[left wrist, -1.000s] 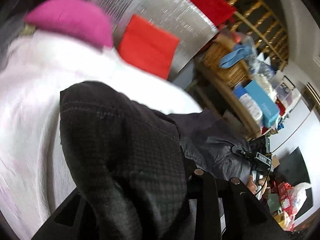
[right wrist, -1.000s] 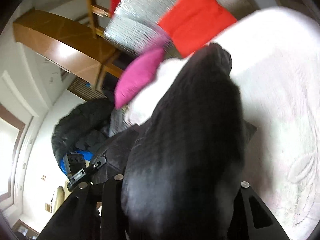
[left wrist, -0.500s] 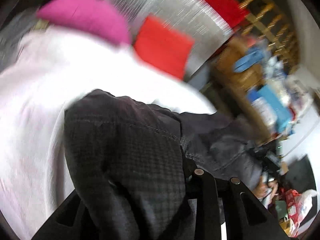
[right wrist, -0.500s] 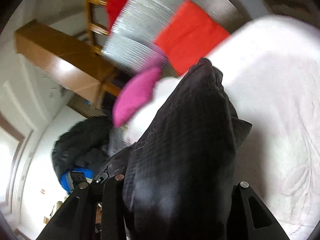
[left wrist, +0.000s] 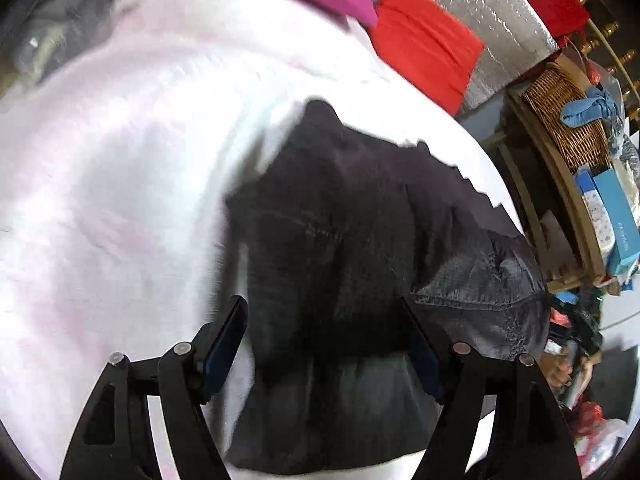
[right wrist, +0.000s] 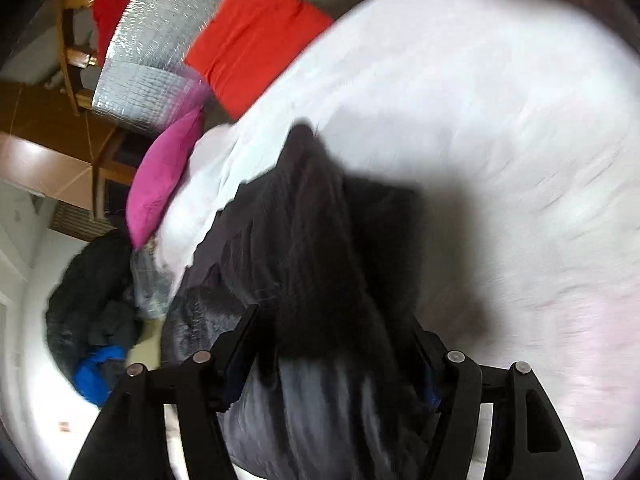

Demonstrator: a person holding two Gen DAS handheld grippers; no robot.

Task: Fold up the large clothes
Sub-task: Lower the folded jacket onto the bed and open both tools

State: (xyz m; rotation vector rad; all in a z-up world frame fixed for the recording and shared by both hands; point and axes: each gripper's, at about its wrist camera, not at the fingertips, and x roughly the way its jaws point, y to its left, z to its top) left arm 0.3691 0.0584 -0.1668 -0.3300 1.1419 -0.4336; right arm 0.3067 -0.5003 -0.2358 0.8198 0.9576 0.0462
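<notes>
Both the left gripper (left wrist: 324, 344) and right gripper (right wrist: 336, 344) have just been opening, jaws spread with the dark garment (left wrist: 352, 216) between them but unpinched, likely dropping a folded edge onto the white bed (left wrist: 120, 160). Far right, a wicker basket (left wrist: 560, 120) holds a blue cloth (left wrist: 592, 106).
</notes>
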